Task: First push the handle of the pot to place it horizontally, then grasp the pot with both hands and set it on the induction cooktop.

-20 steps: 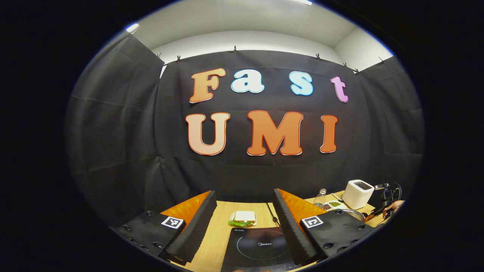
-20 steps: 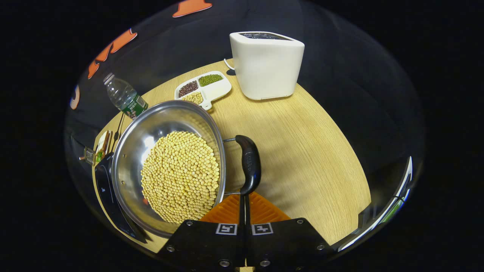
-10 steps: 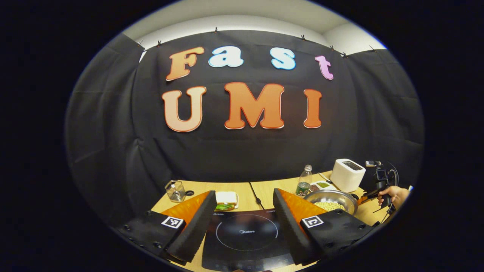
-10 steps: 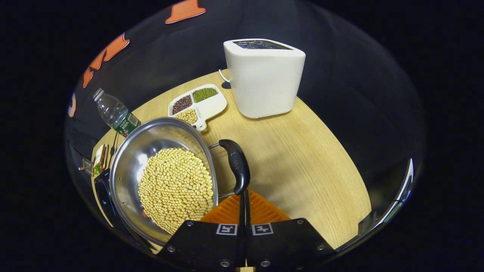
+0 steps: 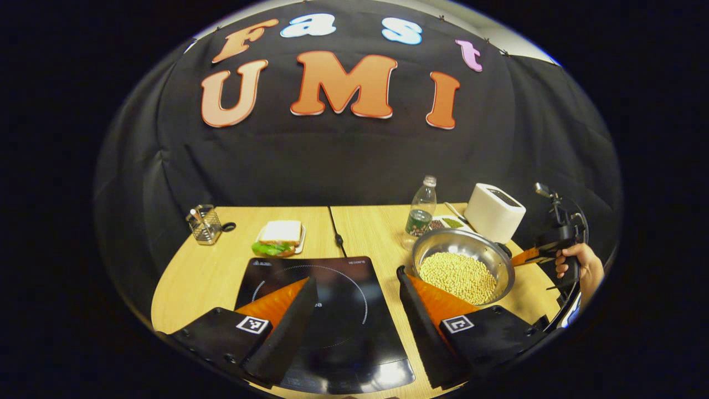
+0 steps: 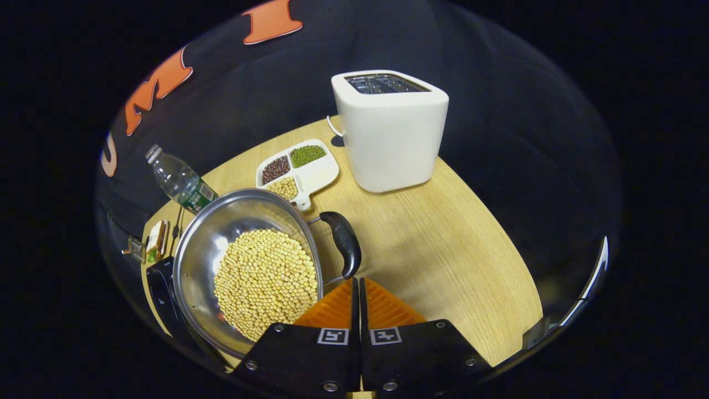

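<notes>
the steel pot (image 6: pixel 249 266), heaped with soybeans (image 6: pixel 267 280), sits on the wooden worktop (image 6: pixel 443 249) just beside the induction cooktop (image 5: pixel 332 310), on the cooktop's right as the left gripper view shows it, not on the glass. the pot's black side handle (image 6: pixel 344 250) lies along the rim on the side away from the cooktop. the right claw (image 6: pixel 356 284) has its two fingers pressed together with nothing between them, and their tips sit right at the near end of that handle; whether they touch it is hard to tell. in the left gripper view the same claw (image 5: pixel 523 256) shows beyond the pot, held by a hand (image 5: pixel 576 266). the left claw (image 5: pixel 354 288) hangs over the cooktop with its fingers spread wide, pinching nothing. behind the pot stand a water bottle (image 6: pixel 178 182), a divided dish of beans (image 6: pixel 299 169) and a white toaster (image 6: pixel 390 130). beyond the cooktop lie a sandwich on a plate (image 5: pixel 278 237) and a small wire holder (image 5: pixel 204 224), with a black cable (image 5: pixel 335 233) running back across the worktop.
</notes>
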`<state>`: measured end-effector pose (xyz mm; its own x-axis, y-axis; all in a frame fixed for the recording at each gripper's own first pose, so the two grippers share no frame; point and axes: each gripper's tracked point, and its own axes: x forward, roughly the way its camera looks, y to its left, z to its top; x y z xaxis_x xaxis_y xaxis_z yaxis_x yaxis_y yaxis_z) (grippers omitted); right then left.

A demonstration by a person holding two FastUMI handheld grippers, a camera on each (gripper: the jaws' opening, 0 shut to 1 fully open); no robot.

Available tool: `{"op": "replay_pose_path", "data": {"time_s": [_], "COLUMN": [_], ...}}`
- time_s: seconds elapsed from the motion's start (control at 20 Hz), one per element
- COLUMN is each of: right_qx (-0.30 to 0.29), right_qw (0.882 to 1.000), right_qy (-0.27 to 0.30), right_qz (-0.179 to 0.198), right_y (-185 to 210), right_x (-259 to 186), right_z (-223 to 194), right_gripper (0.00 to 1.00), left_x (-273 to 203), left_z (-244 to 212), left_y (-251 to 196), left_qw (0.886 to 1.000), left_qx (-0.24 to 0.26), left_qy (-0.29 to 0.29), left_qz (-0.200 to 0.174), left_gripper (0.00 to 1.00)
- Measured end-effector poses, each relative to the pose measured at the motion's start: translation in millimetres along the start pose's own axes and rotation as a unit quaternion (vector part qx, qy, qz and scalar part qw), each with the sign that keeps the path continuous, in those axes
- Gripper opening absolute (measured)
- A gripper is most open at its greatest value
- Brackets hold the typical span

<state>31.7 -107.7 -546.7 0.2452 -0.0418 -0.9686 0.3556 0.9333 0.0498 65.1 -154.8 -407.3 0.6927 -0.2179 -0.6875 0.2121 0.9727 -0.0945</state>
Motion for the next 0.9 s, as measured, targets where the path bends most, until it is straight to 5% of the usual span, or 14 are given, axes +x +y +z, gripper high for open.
{"op": "replay_pose_path", "data": {"time_s": [0.15,0.4,0.7,0.9], "right_qx": [0.002,-0.038,-0.086,-0.091], "right_qw": [0.999,0.997,0.995,0.995], "right_qy": [-0.027,-0.039,-0.046,-0.041], "right_qz": [0.02,0.046,0.021,0.011], "right_y": [9.8,28.6,24.7,20.0], "right_x": [-20.5,-31.0,-16.1,0.8], "right_z": [16.0,14.1,12.4,15.8], "right_gripper": [0.06,0.31,0.64,0.76], "left_x": [27.8,71.4,111.2,141.2], "left_z": [-20.7,-44.7,-59.8,-64.4], "left_y": [-23.2,-53.4,-87.3,-89.2], "left_qw": [0.999,0.995,0.99,0.99], "left_qx": [-0.018,-0.01,-0.011,-0.007], "left_qy": [0.044,0.097,0.131,0.14], "left_qz": [-0.021,-0.036,-0.056,-0.032], "left_gripper": [0.97,0.97,0.96,0.96]}}
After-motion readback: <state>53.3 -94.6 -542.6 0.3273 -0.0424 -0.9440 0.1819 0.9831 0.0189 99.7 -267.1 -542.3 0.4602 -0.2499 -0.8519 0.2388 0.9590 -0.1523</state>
